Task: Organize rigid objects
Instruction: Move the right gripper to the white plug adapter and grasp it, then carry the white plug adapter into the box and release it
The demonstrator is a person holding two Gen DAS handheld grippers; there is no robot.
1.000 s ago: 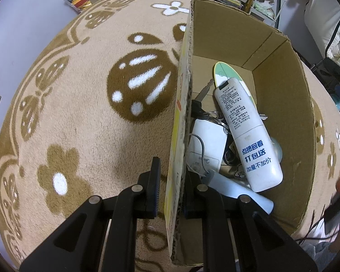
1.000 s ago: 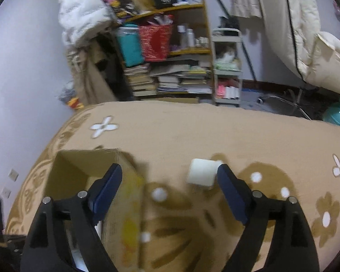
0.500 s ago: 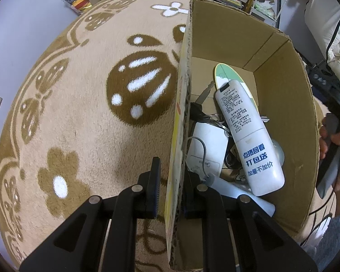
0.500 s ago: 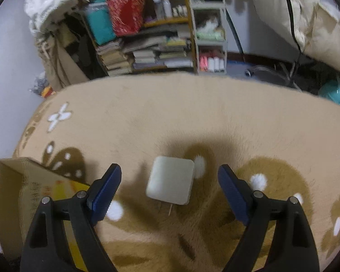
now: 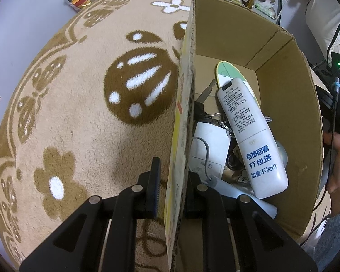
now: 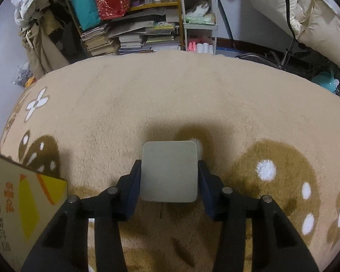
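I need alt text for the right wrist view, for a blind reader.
The right gripper is closing around a white square charger lying on a beige patterned rug. A cardboard box corner shows at the left, cluttered shelves behind.

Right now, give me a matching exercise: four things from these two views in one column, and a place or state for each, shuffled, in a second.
Things:
1. white remote
2. square white charger
3. left hand-held gripper
4. keys

Places or states:
A. clamped on the cardboard box wall
B. on the rug, between the right hand-held gripper fingers as its jaws close
C. lying on top of the pile in the box
D. low in the box, partly under the remote

Pairs: 1-C, 2-B, 3-A, 4-D
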